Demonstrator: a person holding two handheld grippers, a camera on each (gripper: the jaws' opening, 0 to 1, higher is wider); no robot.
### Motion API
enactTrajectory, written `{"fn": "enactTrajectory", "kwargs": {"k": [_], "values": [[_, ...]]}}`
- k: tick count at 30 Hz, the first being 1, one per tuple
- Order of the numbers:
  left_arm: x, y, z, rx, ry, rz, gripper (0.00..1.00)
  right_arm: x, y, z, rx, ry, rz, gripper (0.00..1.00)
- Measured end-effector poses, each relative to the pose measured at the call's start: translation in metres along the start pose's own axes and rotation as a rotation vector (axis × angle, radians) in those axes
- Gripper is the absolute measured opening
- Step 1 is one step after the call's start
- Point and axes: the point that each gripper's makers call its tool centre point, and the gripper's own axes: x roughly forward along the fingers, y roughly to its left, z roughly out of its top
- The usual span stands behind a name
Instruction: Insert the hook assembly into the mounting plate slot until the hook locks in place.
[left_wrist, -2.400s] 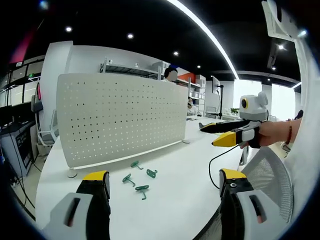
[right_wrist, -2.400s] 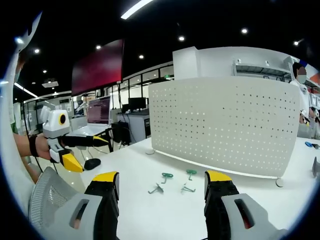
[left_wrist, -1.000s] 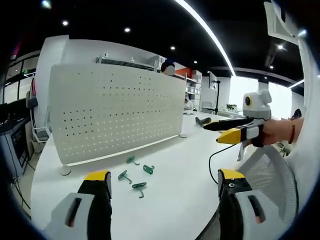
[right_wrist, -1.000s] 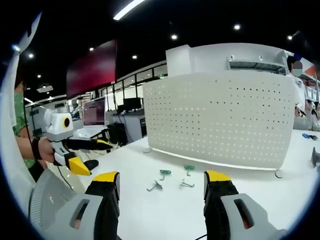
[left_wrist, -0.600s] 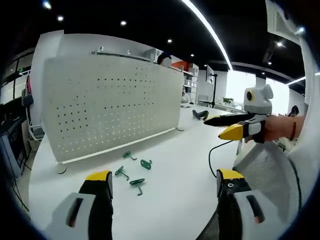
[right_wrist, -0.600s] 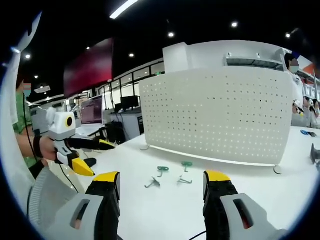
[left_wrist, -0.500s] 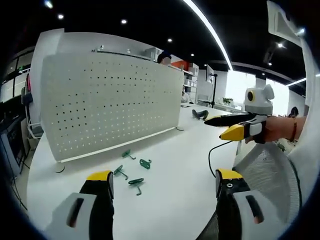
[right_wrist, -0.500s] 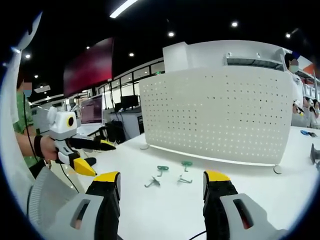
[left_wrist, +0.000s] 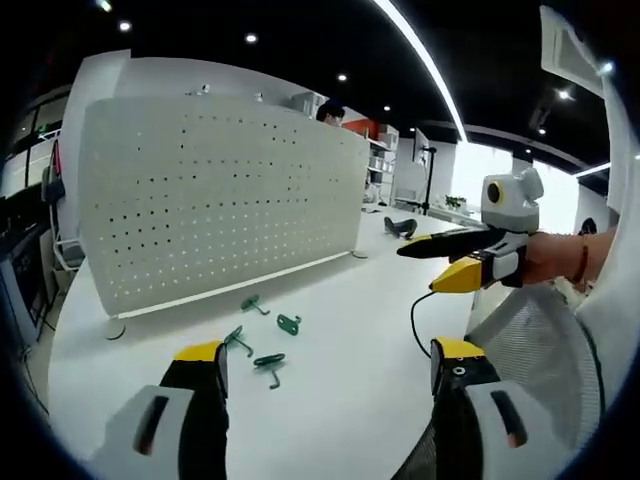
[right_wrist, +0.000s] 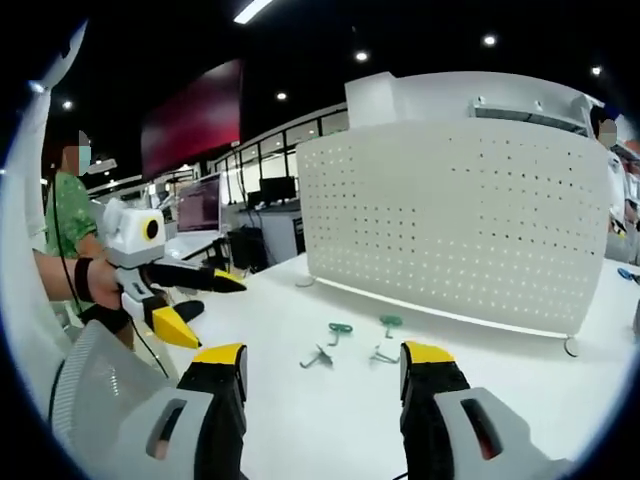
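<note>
Hooks (left_wrist: 262, 340) lie just ahead of open left gripper (left_wrist: 325, 372).

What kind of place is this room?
Probably an open office or lab: a long white table holding a perforated white panel, desks with monitors behind, and ceiling strip lights.

White table (left_wrist: 340, 330) with green hooks (left_wrist: 262, 340), upright pegboard (left_wrist: 215, 195).
</note>
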Motion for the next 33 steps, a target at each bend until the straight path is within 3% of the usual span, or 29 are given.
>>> {"fn": "enactTrajectory", "kwargs": {"k": [3, 22, 33], "values": [[-0.003, 0.001, -0.005, -0.011, 0.024, 0.017, 0.85, 0.008, 0.002, -0.004, -0.018, 0.025, 0.022, 0.61], [-0.008, 0.006, -0.007, -0.027, 0.024, 0.052, 0.85, 0.059, 0.016, -0.012, -0.091, 0.087, 0.158, 0.52], [-0.006, 0.01, -0.011, -0.044, 0.021, 0.057, 0.84, 0.082, 0.022, -0.034, -0.127, 0.181, 0.212, 0.43]]}}
